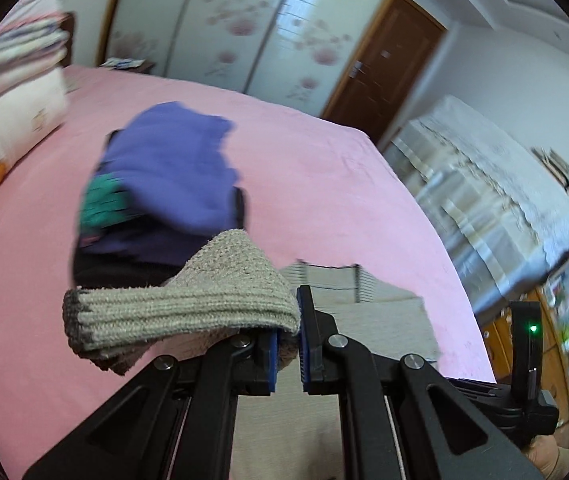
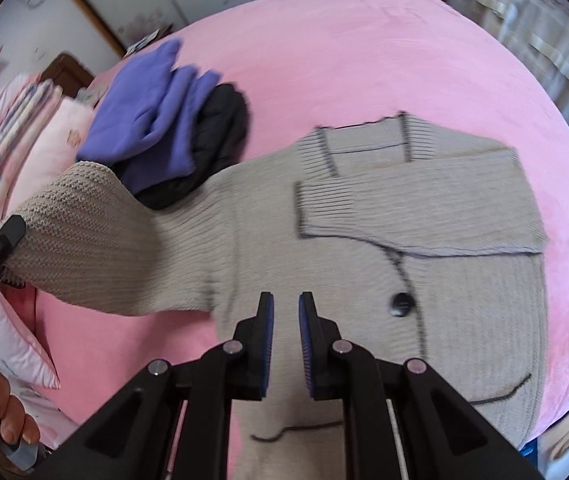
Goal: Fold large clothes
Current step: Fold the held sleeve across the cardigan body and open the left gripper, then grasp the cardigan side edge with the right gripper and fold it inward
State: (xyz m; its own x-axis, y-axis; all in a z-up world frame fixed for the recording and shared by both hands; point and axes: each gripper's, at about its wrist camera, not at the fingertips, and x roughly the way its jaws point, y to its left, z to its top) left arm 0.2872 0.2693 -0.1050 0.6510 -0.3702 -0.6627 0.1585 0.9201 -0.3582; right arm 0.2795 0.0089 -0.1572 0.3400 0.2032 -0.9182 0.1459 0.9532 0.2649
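A grey ribbed knit cardigan (image 2: 364,220) lies flat on the pink bed (image 2: 364,48), one sleeve (image 2: 416,204) folded across its chest. My left gripper (image 1: 286,320) is shut on the cuff of the other sleeve (image 1: 180,312) and holds it up off the bed. In the right wrist view that raised sleeve (image 2: 96,232) runs left to the left gripper (image 2: 14,224) at the frame edge. My right gripper (image 2: 286,300) hovers over the cardigan's lower front, left of a dark button (image 2: 400,304). Its jaws stand a narrow gap apart with nothing between them.
A pile of purple, black and green clothes (image 1: 164,172) sits on the bed just beyond the cardigan. Folded quilts and pillows (image 2: 4,140) line the bed's left side. A flowered wardrobe (image 1: 244,20), a brown door (image 1: 384,60) and cloth-covered furniture (image 1: 484,184) stand beyond the bed.
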